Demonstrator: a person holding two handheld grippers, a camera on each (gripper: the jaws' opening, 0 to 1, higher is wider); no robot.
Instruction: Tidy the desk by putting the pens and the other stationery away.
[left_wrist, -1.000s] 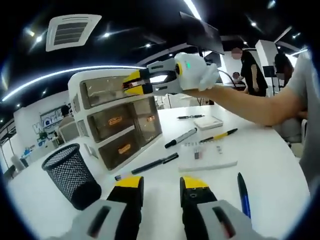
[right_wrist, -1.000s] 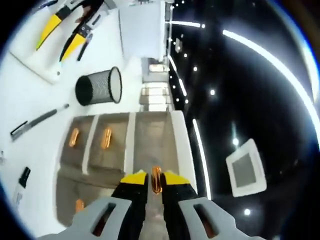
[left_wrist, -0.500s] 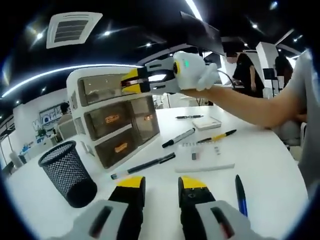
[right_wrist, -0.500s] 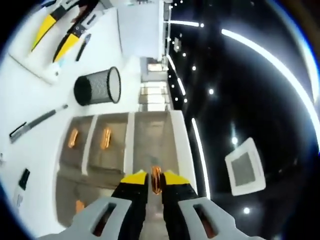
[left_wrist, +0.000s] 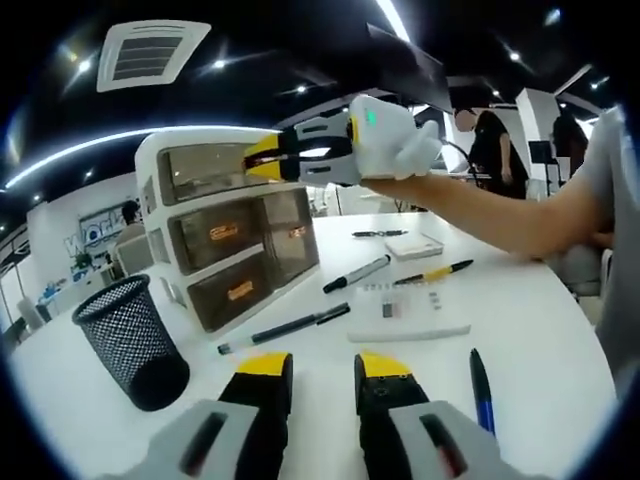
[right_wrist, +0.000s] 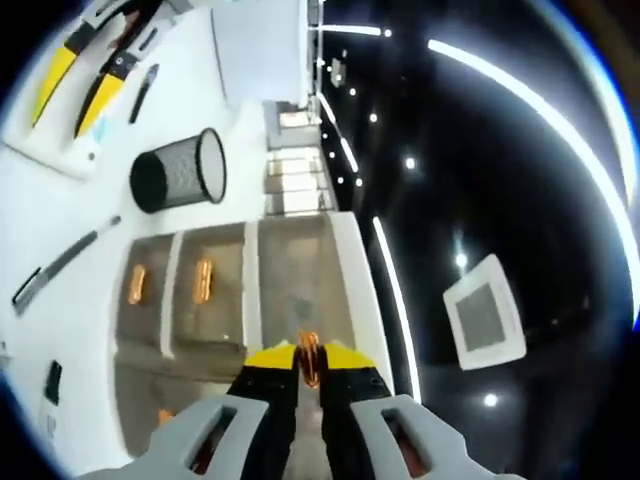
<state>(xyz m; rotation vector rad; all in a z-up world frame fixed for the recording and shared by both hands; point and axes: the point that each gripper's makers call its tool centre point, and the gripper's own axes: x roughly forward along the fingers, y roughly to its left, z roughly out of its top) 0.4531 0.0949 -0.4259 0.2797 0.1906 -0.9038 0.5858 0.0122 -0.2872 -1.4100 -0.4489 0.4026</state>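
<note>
A white drawer unit (left_wrist: 225, 235) with smoky drawers and orange handles stands at the left of the desk. My right gripper (left_wrist: 258, 163) reaches its top drawer. In the right gripper view my right gripper (right_wrist: 308, 358) is shut on that drawer's orange handle (right_wrist: 309, 352). My left gripper (left_wrist: 322, 368) hangs open over the desk with nothing between its jaws; my left gripper (right_wrist: 75, 90) also appears far off in the right gripper view. Loose on the desk lie a dark pen (left_wrist: 285, 328), a black marker (left_wrist: 356, 275), a yellow pen (left_wrist: 435, 272) and a blue pen (left_wrist: 480, 388).
A black mesh pen cup (left_wrist: 130, 340) stands left of the drawers. A white pad (left_wrist: 410, 325) carries small items, and a small white box (left_wrist: 415, 245) and another black pen (left_wrist: 380, 233) lie farther back. A person's arm (left_wrist: 500, 205) crosses from the right. People stand behind.
Both views have shifted slightly with the hands. My right gripper stays clamped on the top drawer's handle, jaws a touch closer. The left gripper stays open.
</note>
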